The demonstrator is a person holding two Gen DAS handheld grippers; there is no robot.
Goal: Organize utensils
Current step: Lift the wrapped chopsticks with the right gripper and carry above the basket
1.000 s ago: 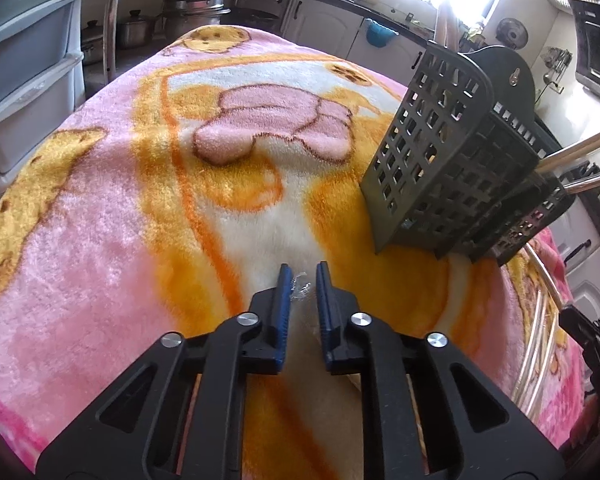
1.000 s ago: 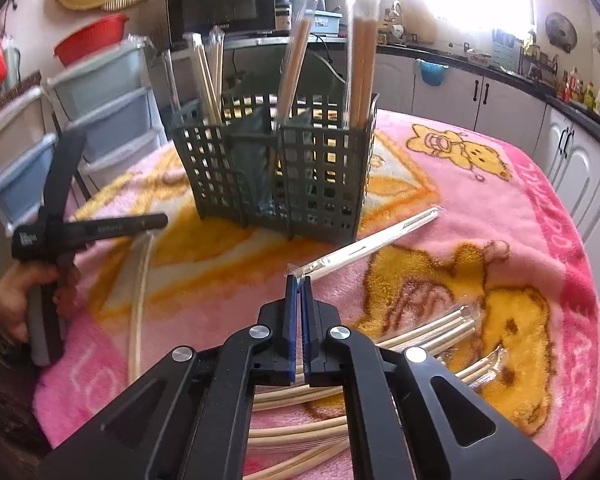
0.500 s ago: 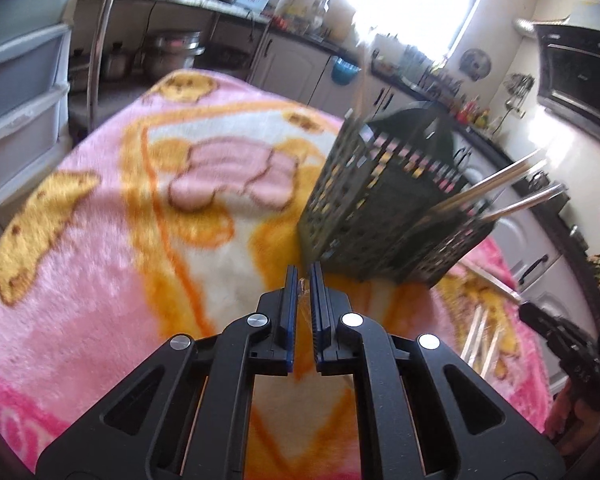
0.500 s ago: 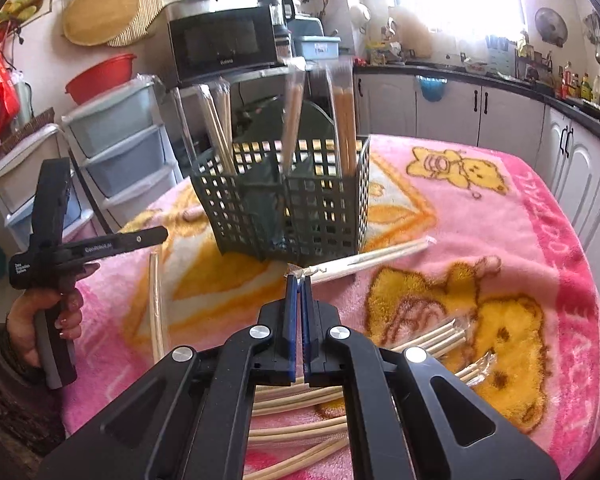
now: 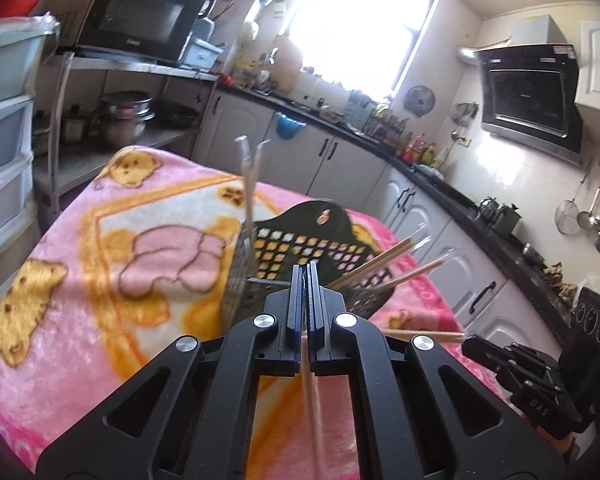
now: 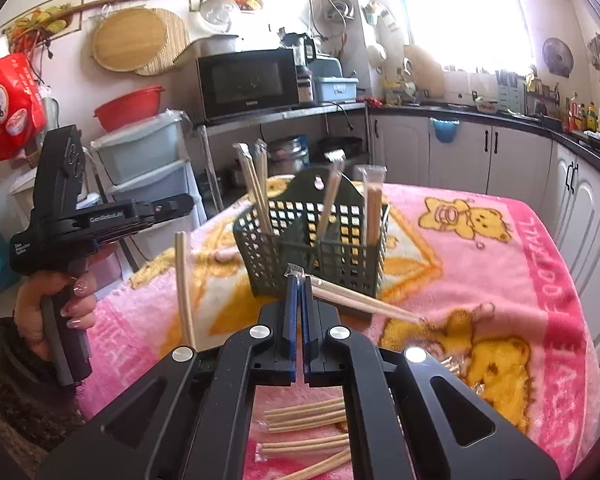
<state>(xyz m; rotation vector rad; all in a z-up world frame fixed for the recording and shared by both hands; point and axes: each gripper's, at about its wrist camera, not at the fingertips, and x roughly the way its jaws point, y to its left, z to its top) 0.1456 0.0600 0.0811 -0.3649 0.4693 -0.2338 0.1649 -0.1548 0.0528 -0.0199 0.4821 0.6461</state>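
Pink teddy-bear blanket (image 6: 500, 264) covers the table in a cluttered kitchen, and everything here is placed against the green lattice caddy (image 6: 324, 252) standing on it. Nearest, on the near side of the caddy, loose wrapped chopstick pairs (image 6: 304, 420) lie waiting on the blanket. Above them the right gripper (image 6: 298, 280) has its jaws pinched narrow on one wrapped pair (image 6: 364, 300) by the wrapper's end, so the sticks trail off to the right, just in front of the caddy's wall. To the caddy's left, the left gripper (image 5: 305, 270) is likewise clamped on a pair (image 6: 183, 280), which hangs below its jaws; gripping by the tip probably lets each pair be dropped upright. Inside the caddy, several wrapped pairs (image 6: 370, 208) already stand. Beyond it runs the counter (image 6: 480, 114).
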